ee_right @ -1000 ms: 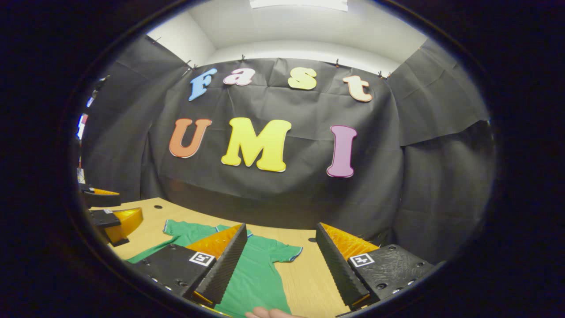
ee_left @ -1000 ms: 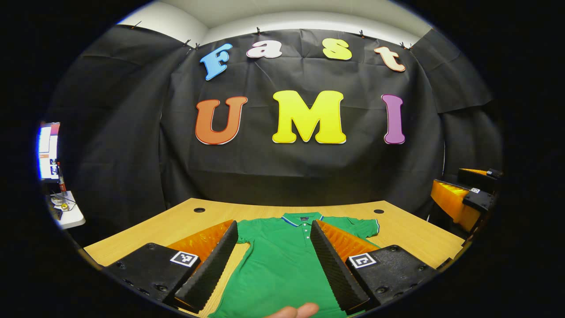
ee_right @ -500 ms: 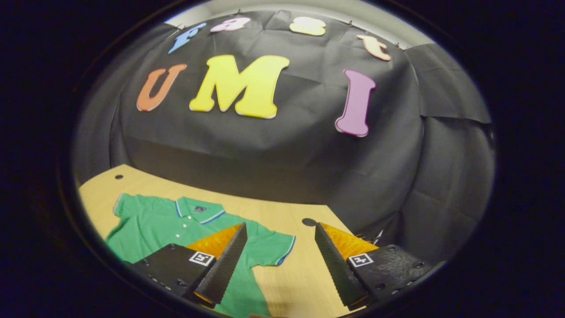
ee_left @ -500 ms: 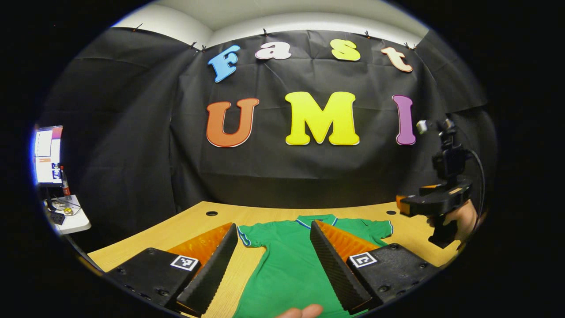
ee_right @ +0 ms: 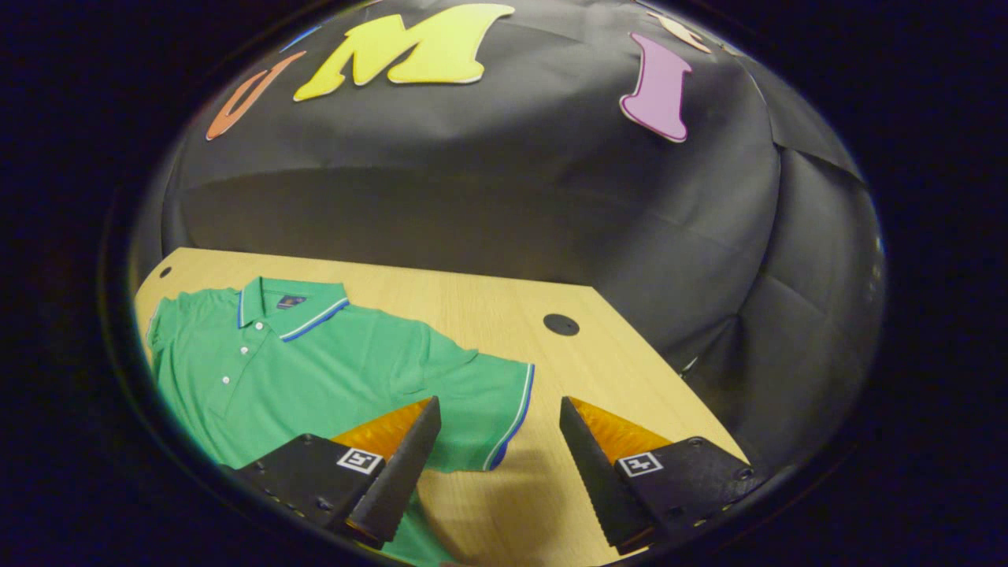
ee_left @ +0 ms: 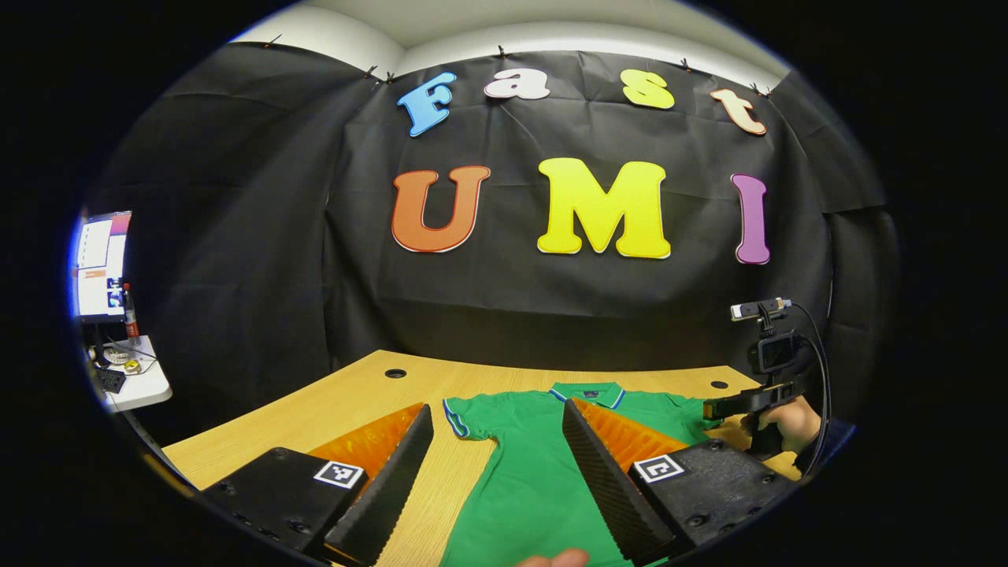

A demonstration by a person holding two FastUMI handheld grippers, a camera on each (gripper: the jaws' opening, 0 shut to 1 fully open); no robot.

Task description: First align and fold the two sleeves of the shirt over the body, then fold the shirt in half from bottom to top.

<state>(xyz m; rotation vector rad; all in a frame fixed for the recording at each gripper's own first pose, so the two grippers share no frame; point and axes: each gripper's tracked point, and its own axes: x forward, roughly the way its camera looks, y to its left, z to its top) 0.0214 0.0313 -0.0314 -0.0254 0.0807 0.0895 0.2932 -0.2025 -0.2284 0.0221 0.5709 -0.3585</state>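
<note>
Green polo shirt [ee_left: 528,472] lies flat, face up, on the wooden table [ee_left: 354,402]; its hem is cut off at the bottom edge of both views, and in the left gripper view one finger hides part of the chest. Left gripper [ee_left: 498,484] hangs above the shirt's body, fingers spread wide, gripping nothing; a fingertip [ee_left: 555,559] pokes in at the lower edge. Right gripper [ee_right: 496,465] tilts down over the shirt's sleeve [ee_right: 492,402], fingers wide apart, the sleeve's striped cuff between them; contact with cloth can't be made out. From the left gripper view, a hand [ee_left: 787,421] holds that gripper above the far sleeve. Monitor [ee_left: 101,264] stands off left
</note>
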